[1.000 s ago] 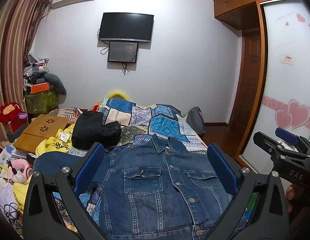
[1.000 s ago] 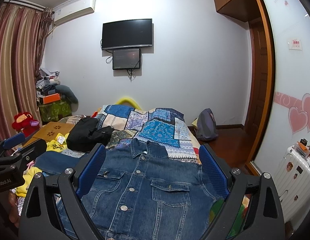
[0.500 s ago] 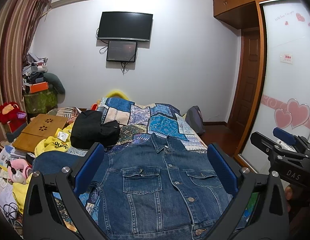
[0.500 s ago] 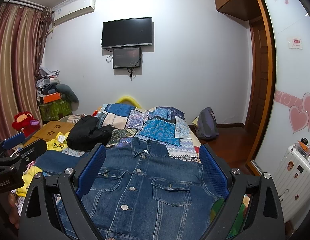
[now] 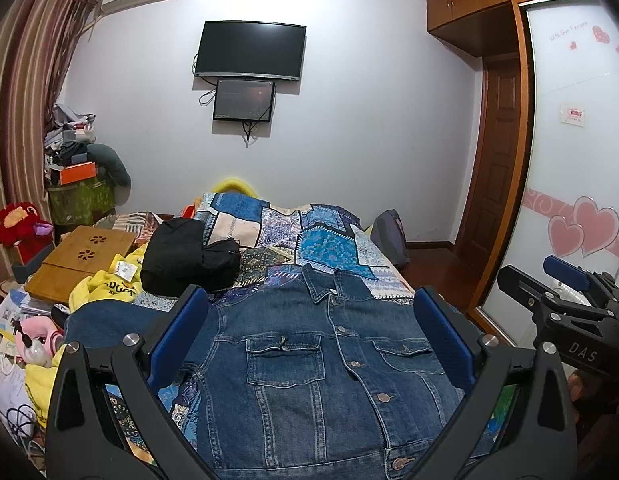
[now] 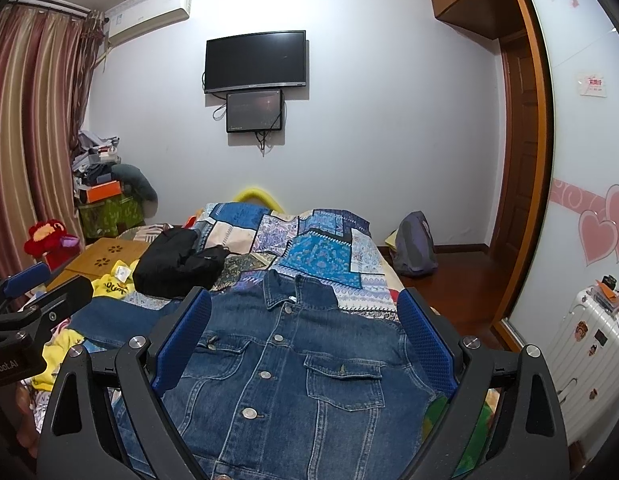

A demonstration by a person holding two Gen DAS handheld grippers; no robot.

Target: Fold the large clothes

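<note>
A blue denim jacket (image 5: 309, 364) lies flat and buttoned on the bed, collar toward the far wall; it also shows in the right wrist view (image 6: 293, 372). One sleeve (image 5: 121, 324) stretches out to the left. My left gripper (image 5: 309, 336) is open and empty above the jacket's chest. My right gripper (image 6: 305, 336) is open and empty above the jacket too. The right gripper shows at the right edge of the left wrist view (image 5: 565, 304). The left gripper shows at the left edge of the right wrist view (image 6: 33, 312).
A patchwork quilt (image 5: 309, 236) covers the bed. A black bag (image 5: 181, 256) lies left of the collar. Yellow clothing (image 5: 109, 288) and a wooden lap tray (image 5: 85, 256) lie further left. A backpack (image 6: 413, 244) sits on the floor by the bed. A white suitcase (image 6: 581, 336) stands right.
Both cameras have shifted only slightly; the view sits a little lower and nearer the jacket. The jacket has not moved and both grippers stay open.
</note>
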